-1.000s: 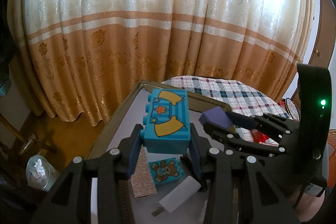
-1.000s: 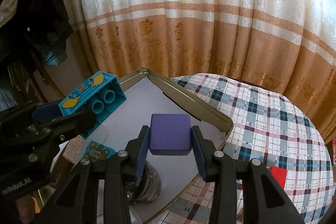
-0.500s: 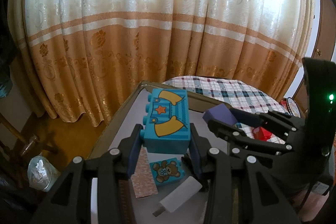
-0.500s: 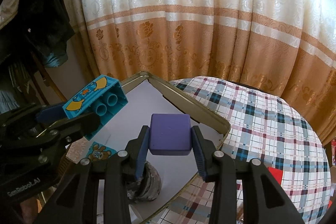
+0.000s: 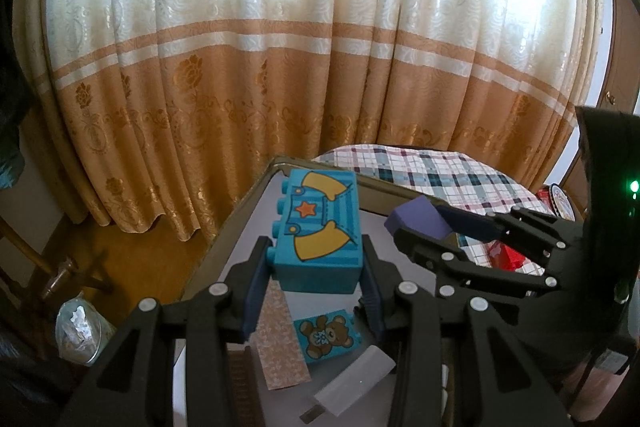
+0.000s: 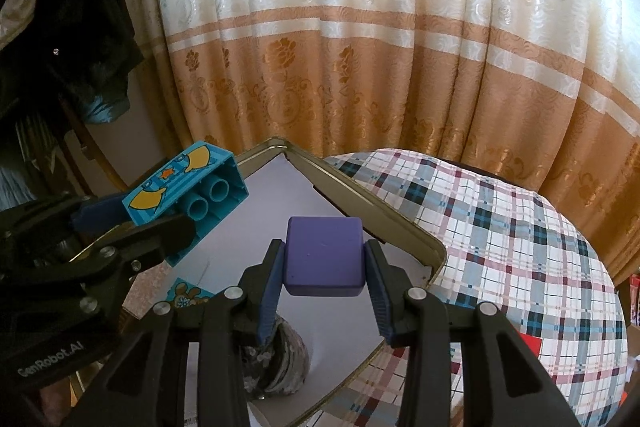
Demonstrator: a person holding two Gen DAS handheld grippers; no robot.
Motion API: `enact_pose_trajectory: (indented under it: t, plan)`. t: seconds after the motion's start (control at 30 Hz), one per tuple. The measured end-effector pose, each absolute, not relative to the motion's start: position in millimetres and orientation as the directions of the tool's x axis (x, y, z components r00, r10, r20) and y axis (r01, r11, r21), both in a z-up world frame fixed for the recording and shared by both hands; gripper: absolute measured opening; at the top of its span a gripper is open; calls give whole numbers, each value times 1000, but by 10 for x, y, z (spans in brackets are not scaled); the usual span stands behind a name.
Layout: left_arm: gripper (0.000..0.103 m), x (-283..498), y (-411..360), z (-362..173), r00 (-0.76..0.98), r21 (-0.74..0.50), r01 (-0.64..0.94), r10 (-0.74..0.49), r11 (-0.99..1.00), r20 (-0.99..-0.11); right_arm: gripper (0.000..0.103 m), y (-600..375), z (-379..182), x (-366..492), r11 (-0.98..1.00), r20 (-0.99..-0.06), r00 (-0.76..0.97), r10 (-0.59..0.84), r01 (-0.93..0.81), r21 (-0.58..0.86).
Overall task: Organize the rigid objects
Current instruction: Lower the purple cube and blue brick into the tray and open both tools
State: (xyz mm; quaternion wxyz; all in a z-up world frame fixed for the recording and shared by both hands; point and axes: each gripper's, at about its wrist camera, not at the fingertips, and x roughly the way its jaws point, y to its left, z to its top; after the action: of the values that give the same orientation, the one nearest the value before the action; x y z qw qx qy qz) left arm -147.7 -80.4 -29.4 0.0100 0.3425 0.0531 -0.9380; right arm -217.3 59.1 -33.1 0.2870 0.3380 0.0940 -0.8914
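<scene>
Crowded near end, open far end of the tray

The tray's [image 6: 400, 223] far corner lay bare beneath both held blocks. Nearer, a bear tile [image 5: 326, 339], patterned strip [image 5: 280, 343], white piece [image 5: 352, 379] and crumpled wad [image 6: 280, 363] cluttered the floor; the raised rim fenced the sides.

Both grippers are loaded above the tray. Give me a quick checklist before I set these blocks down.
1. Left gripper clamps blue brick squarely: ok.
2. Right gripper clamps purple block: ok.
3. The two grippers apart, not touching: ok.
4. Bare tray floor at the far corner: ok.
5. Spot under the blue brick free: not ok, teddy bear block and patterned strip lie there.
6. Height above the tray: cannot tell.
</scene>
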Motion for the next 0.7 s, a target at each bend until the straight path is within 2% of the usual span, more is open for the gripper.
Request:
enact_pose_trajectory:
  t: [0.7]
  plan:
    - [41, -1656, -793, -387, -732, -103, 41, 40, -994, -680, 43, 528, -472, -2331, -824, -690, -585, -427, 566, 29]
